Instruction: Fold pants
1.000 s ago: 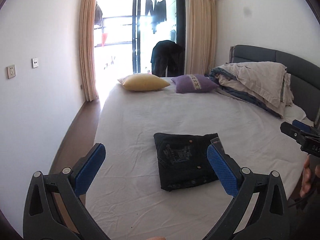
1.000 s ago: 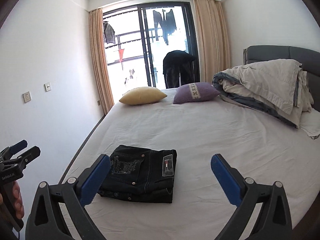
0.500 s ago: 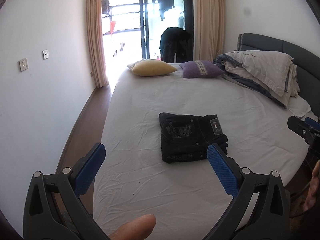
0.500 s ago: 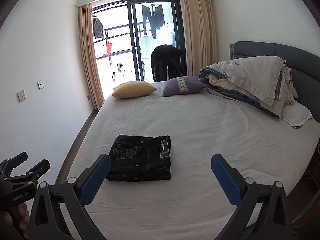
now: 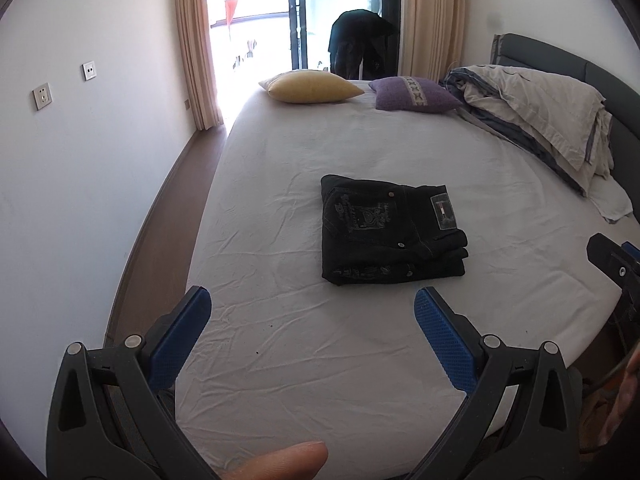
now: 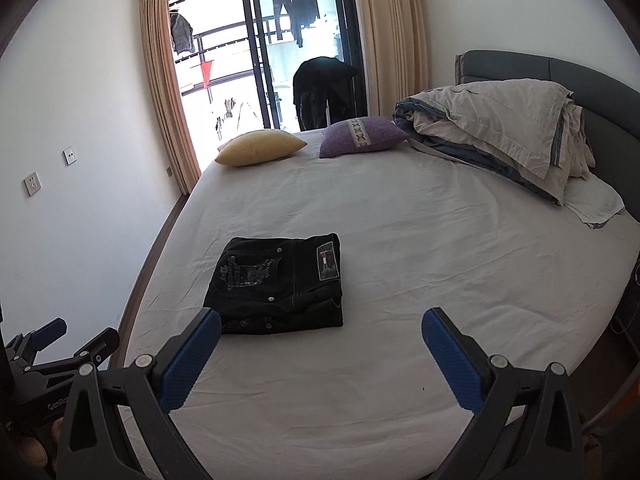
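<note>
Black pants (image 5: 386,232) (image 6: 276,286) lie folded into a compact rectangle on the white bed sheet (image 5: 360,344) (image 6: 440,248), a back pocket and a label patch facing up. My left gripper (image 5: 312,302) hangs open above the bed's near edge, short of the pants, with nothing between its blue pads. My right gripper (image 6: 320,326) is open too, held back from the pants and a little to their right. Each gripper shows at the edge of the other's view. A fingertip (image 5: 280,462) shows at the bottom of the left wrist view.
A yellow pillow (image 6: 262,152) and a purple pillow (image 6: 362,136) lie at the far end of the bed. A bundled duvet (image 6: 492,128) rests against the grey headboard (image 6: 560,72) on the right. A white wall and strip of wooden floor (image 5: 160,216) run along the left.
Both grippers have pulled back and risen from the folded pants, which now look smaller and further off. The pants themselves have not moved.
</note>
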The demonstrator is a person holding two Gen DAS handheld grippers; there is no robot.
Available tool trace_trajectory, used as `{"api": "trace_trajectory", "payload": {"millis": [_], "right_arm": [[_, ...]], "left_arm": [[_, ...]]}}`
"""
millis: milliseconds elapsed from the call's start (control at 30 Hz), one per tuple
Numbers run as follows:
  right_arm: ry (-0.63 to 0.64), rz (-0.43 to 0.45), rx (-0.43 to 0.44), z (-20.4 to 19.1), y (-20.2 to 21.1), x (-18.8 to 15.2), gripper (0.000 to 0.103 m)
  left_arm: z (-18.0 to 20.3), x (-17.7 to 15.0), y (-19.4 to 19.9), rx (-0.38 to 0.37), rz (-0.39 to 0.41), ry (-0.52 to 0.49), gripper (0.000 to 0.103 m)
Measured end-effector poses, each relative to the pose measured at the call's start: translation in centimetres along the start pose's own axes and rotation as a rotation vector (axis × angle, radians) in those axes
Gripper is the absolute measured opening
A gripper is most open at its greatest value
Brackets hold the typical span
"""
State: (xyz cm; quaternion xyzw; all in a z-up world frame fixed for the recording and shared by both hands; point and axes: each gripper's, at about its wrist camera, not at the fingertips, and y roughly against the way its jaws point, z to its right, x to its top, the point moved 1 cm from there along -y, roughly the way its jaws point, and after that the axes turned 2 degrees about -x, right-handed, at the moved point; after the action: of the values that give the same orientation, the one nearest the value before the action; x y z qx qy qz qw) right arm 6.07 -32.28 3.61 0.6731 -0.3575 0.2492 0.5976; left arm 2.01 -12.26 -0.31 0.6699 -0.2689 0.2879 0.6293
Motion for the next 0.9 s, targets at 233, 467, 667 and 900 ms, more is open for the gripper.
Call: {"api": "trace_trajectory", "payload": {"millis": [233,467,667,900], "right_arm": [[0.021,-0.025,0.001,-0.6,-0.8,-0.3,0.103],[0.029,-0.045,0.002,-0.8,-1.3,-0.5,0.103],[0.037,-0.059,0.004,-0.9,-1.8,-0.5,0.103],[0.048,-0.071,0.002,-1.2,-2.3,-0.7,0.103]], "left_arm": [[0.1,0.1,-1.9,-0.003,-0.033,-0.003,0.103],[0.0,0.1,-2.9,-0.001,-0.052,0.004,0.103],[-0.2,0.2,-3.5,-0.005,-0.063,0.008,0.103],[0.0,-0.1,-3.9,-0.004,-0.071,0.018,0.103]]}}
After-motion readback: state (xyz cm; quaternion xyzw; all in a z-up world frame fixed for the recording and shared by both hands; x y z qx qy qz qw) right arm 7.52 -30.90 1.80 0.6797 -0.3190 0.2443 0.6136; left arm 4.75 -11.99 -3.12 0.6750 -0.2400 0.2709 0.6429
